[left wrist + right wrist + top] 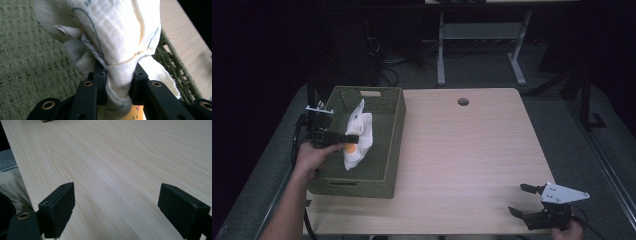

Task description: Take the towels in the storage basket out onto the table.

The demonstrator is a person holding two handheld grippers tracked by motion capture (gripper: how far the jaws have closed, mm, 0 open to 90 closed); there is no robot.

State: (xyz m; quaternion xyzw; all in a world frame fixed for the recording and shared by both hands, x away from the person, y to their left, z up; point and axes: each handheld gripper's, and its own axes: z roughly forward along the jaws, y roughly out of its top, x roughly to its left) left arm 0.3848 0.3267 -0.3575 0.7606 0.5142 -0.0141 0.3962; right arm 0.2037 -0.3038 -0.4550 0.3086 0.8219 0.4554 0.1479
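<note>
— Closest to us, the right gripper rests low at the near right corner of the pale wooden table, jaws spread wide with nothing between them.

— And the left gripper?

— Clamped tight on a bunched white cloth, held over the green woven basket at the table's left edge. Grey carpet and another desk's metal legs lie beyond, in a dim room.
</note>
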